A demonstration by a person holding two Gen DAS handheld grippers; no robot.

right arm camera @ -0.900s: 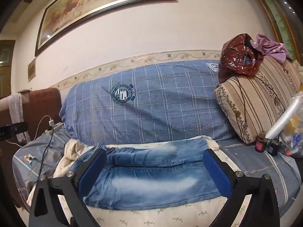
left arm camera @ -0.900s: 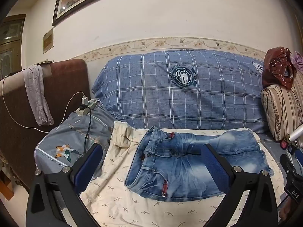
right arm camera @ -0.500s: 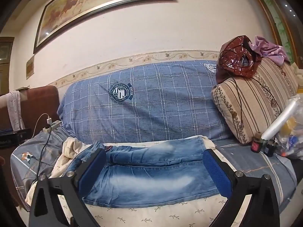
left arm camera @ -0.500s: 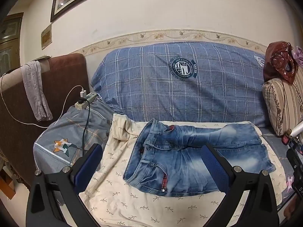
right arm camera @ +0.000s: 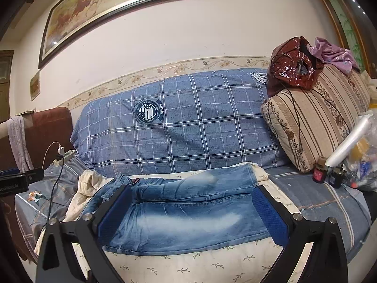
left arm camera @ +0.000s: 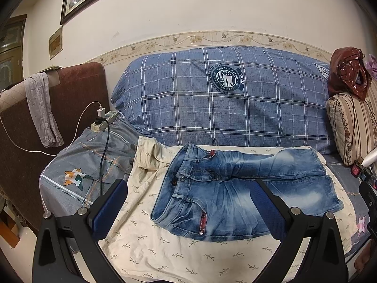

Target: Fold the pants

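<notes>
— Behind everything runs a pale wall with a flowered border strip, and under it a sofa (left arm camera: 77,87) draped in cloth. What lies on the seat?

— A cream sheet (left arm camera: 150,231) with small leaf sprigs, spread over the cushions, most likely to give a clean, flat place for folding. The jeans (left arm camera: 235,193) lie on it at the centre of the left view, waistband toward the left of the frame, cuffs toward the right.

— How do they look so far?

— The legs seem doubled back on themselves, since the whole piece is short and the cuffs end just short of the sheet's right edge. I judge one fold is done and more may remain.

— And the tools?

— The left gripper (left arm camera: 188,207) fills the bottom of its frame, blue pads spread wide, nothing between them. It hangs clear of the denim. The right gripper (right arm camera: 192,212) is the same in its own view: jaws wide apart, empty, with the jeans (right arm camera: 183,210) showing through the gap.

— Why held so?

— My guess: both sit back and apart from the cloth so the person can look it over before the next pinch, one tool toward the waist, the other toward the cuffs.

— Anything close by to mind?

— A power strip (left arm camera: 103,120) with a black cable (left arm camera: 103,155) trailing down at left, well apart from the jeans. At the right edge of the right view, small bottles (right arm camera: 319,173) stand on the blue cover beside a striped pillow (right arm camera: 315,122).
</notes>
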